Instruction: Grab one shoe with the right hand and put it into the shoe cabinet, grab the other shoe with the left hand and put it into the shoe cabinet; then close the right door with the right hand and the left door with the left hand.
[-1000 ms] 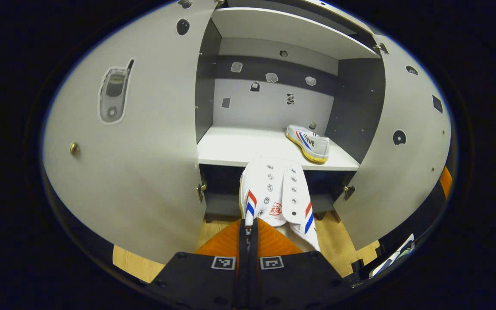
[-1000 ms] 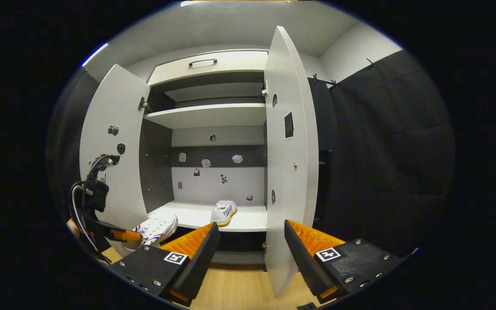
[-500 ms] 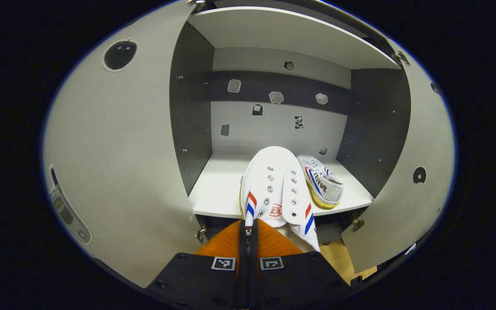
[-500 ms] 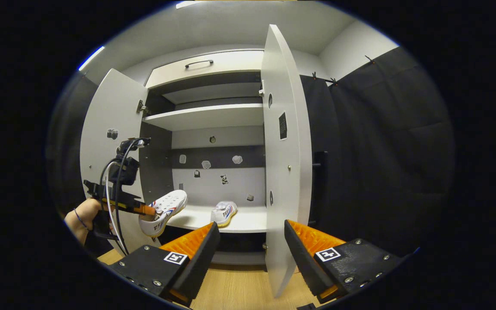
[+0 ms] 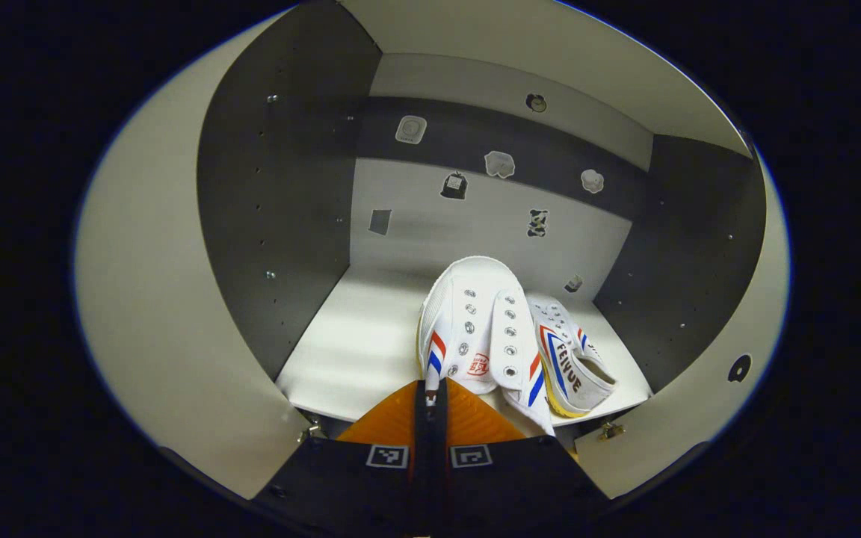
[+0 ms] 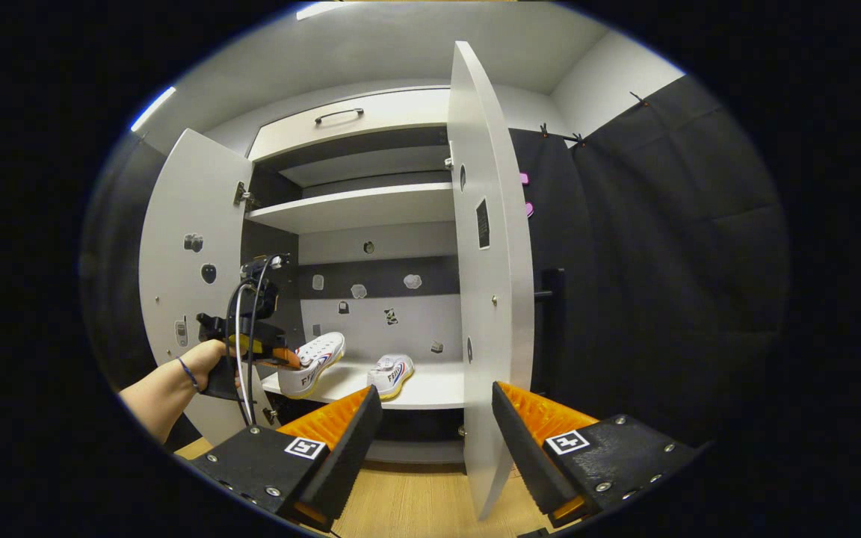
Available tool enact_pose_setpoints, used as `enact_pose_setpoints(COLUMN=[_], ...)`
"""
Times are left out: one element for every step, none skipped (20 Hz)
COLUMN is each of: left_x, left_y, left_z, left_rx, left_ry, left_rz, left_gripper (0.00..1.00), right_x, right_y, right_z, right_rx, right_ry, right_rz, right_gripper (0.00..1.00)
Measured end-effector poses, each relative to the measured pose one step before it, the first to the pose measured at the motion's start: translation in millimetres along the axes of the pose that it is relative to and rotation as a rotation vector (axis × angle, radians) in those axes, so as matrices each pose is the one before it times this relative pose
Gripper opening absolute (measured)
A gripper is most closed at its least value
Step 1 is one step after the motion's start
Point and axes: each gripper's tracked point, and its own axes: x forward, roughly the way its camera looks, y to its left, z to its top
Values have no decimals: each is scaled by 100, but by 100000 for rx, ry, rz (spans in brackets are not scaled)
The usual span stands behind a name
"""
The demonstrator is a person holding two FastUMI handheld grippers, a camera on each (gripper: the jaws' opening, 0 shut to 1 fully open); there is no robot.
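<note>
My left gripper (image 5: 430, 385) is shut on the rim of a white sneaker (image 5: 475, 321) with red and blue stripes. It holds the sneaker toe-forward over the front of the cabinet's lower shelf (image 5: 348, 344). The other white sneaker (image 5: 571, 362) lies on that shelf just to the right, close beside the held one. In the right gripper view the left gripper (image 6: 277, 356) and its sneaker (image 6: 317, 360) hang at the shelf's left front, and the resting sneaker (image 6: 392, 373) sits mid-shelf. My right gripper (image 6: 436, 394) is open and holds nothing, back from the cabinet.
Both cabinet doors stand open: the left door (image 6: 187, 276) behind the person's hand (image 6: 176, 377), the right door (image 6: 486, 299) edge-on just ahead of my right gripper. An upper shelf (image 6: 356, 209) and a drawer (image 6: 348, 123) sit above. Wooden floor (image 6: 415, 508) lies below.
My left gripper has carried the sneaker up and forward, from below the shelf edge into the cabinet opening beside the other sneaker. The right gripper has barely moved and stays open.
</note>
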Motion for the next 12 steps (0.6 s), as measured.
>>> enact_pose_setpoints(left_x=[688, 591, 635, 591, 626, 587, 543, 432, 374, 262, 155, 149], left_y=[45, -173, -122, 20, 76, 70, -6, 61, 57, 27, 78, 176], left_z=[250, 42, -50, -197, -67, -338, -314, -339, -383, -261, -346, -326], left_rx=[962, -463, -922, -182, 52, -106, -480, -560, -685, -556, -472, -75], left_ry=[428, 786, 763, 890, 636, 1178, 1279, 1378, 1121, 1127, 1069, 1236], left_rz=[889, -151, -593, -163, 289, 451, 337, 254, 101, -121, 109, 691], left_gripper=[6, 6, 6, 6, 6, 6, 6, 6, 6, 6, 6, 6], right_x=[-89, 62, 90, -47, 67, 45, -64, 10, -12, -73, -120, -57], right_y=[107, 54, 36, 12, 38, 26, -20, -20, -18, -36, 28, -20], right_z=[-29, -55, -59, -148, 31, 38, -61, 26, 46, -22, 38, 47], right_rx=[310, 234, 129, 223, 316, 493, 464, 397, 452, 487, 281, 189], right_ry=[143, 326, 450, 282, 201, -112, 82, 71, 13, 42, -137, -20], right_rz=[291, 203, 203, 151, 116, 28, 11, -51, -55, -107, -120, -198], right_gripper=[91, 91, 92, 91, 91, 91, 91, 91, 91, 91, 91, 91])
